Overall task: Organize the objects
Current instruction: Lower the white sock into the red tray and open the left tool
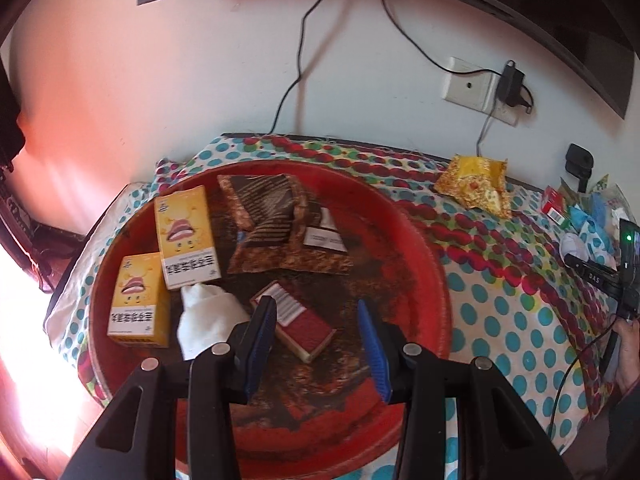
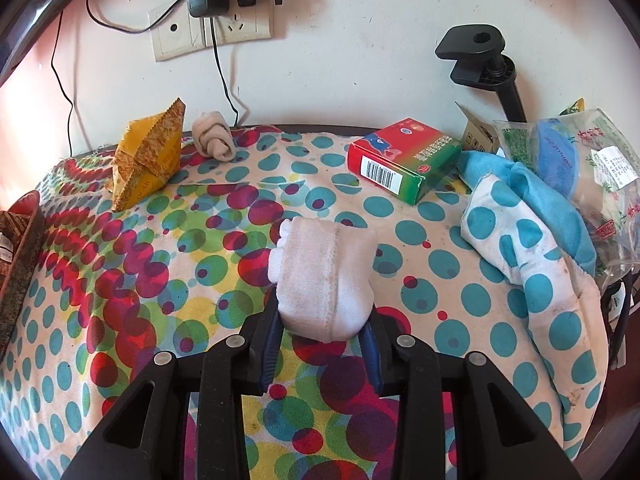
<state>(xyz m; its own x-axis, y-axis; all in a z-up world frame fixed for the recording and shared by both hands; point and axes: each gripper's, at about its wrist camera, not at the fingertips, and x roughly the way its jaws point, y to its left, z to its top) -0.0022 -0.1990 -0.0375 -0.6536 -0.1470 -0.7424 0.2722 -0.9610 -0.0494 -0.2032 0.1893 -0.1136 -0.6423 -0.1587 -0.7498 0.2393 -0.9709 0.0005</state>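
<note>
Right gripper is clamped on a white rolled sock, which sticks out past the fingertips toward 12 o'clock, above the dotted cloth. Green-red box sits at 1 o'clock from it, yellow pouch at 10 o'clock. Left gripper hangs over the red tray, jaws apart, nothing between them. Red matchbox lies just ahead of its left finger; a second white sock is at 9 o'clock.

We see a red tray, two yellow boxes, and a white sock on a polka-dot tablecloth.
</note>
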